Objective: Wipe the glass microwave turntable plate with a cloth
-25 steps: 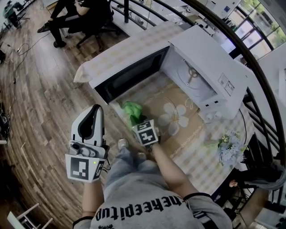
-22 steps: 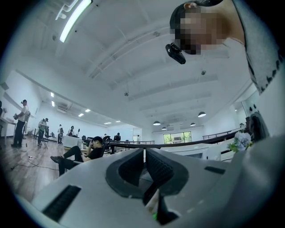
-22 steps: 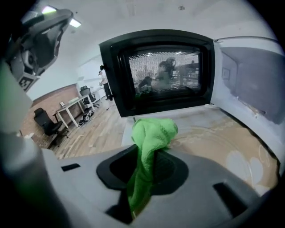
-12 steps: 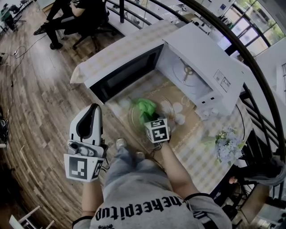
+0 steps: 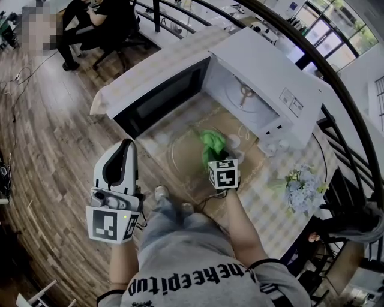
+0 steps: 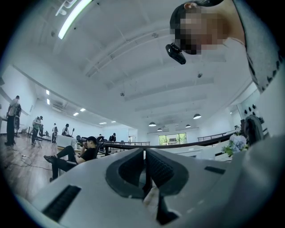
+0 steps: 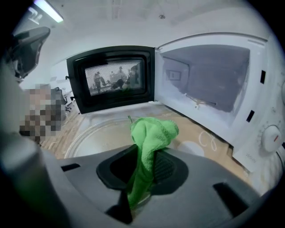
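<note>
**While clamped in right claw, green cloth over glass plate**

Far left, over wooden floor: seated person in dark clothes.

Near left, held off the tabletop edge and above the floor: left claw, pointing away, jaws clenched together in left gripper view with nothing between.

Further right, swung wide open: dark-windowed door, hinged at the left side of white microwave.

Just in front of door and oven, lying flat on the patterned tabletop: clear round plate, rim plain in right gripper view.

Over the plate's right part: cloth, bunched, pinched between the ribbed pads of right claw. Lower end squeezed tight in the jaws, upper end folded forward toward the glass. Actual contact with the glass not clear in either view.

Right again: open white oven cavity, with dials at its near right corner.

Far right, near the tabletop's edge: bunch of pale flowers.
</note>
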{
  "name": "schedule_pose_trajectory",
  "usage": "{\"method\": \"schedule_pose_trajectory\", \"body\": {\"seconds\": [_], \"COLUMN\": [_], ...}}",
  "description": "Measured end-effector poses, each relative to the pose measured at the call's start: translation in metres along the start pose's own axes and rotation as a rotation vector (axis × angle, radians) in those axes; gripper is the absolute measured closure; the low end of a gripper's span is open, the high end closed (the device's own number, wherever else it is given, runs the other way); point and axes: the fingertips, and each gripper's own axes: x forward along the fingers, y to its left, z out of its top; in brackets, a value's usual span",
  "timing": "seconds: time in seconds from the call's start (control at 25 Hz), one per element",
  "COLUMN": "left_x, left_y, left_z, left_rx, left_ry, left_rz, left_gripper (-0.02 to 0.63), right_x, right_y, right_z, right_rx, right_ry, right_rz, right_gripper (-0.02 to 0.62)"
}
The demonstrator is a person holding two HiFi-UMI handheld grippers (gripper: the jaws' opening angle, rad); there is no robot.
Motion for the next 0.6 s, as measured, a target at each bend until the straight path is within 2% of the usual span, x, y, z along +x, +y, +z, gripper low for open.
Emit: {"method": "schedule_pose_trajectory", "body": {"seconds": [0.2,0.4,0.6], "left_x": [0.001,0.002,-0.001], "left_y": [-0.005,-0.011,-0.014], "left_z": [0.0,0.0,-0.001], "left_rx": [-0.004,-0.009,-0.012], "left_ry": [0.0,-0.001,0.0], "left_rz": [-0.014,-0.029,-0.035], "left_gripper": [0.591,0.591,0.591], "right_x": [-0.01,-0.02,-0.026], "right_y": [-0.027,-0.052,-0.043], "right_z": [-0.009,-0.02,-0.016], "right_rx": [0.0,0.044,0.055], "right_ry": [0.009,0.024,0.039], "right_rz": [-0.073,-0.113,-0.114], "right_gripper": [0.512,0.512,0.514]}}
